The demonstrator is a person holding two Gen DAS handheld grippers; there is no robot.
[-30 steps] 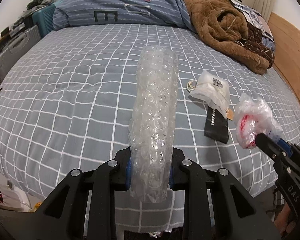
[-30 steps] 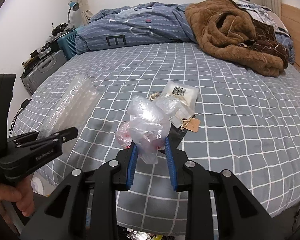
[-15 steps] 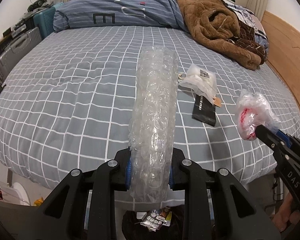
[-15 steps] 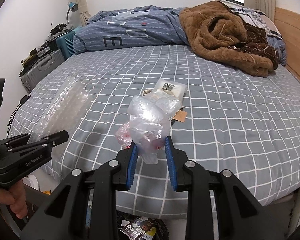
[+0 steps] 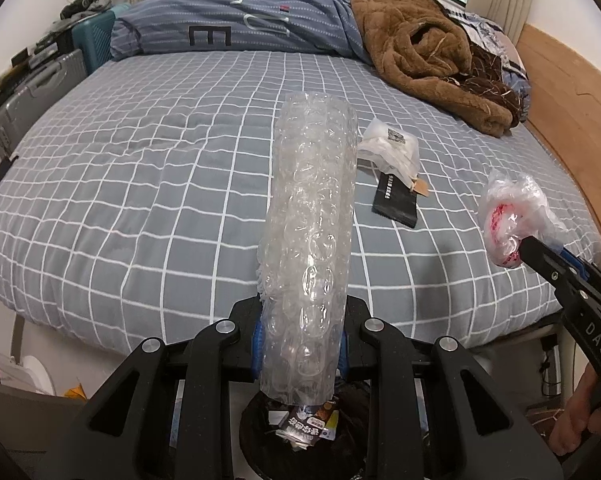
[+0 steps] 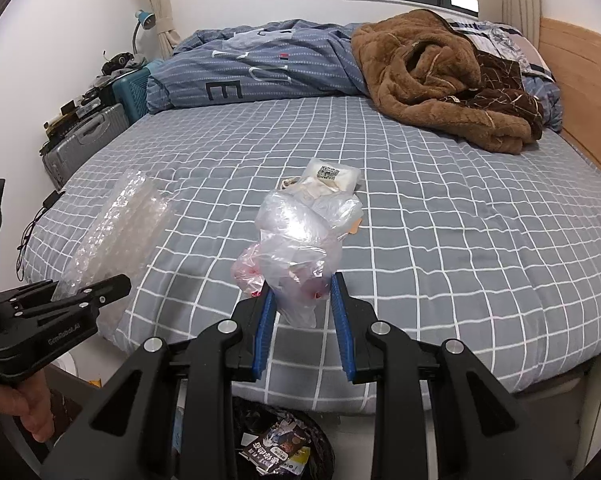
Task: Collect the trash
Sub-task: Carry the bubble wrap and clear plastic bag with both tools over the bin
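Left gripper clamped on bubble wrap roll, above trash bin. Right gripper pinching crumpled plastic bag, also above the bin. White packet and black card on bed beyond the bin.

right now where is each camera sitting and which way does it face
Left wrist: on the left gripper, looking down over the bubble wrap it holds to the bed; the right gripper and fingers show at right.
Right wrist: on the right gripper, facing the bed over its plastic bag; the left gripper and a hand show at left.
Shared: both see the bed, the white packet and the bin below.
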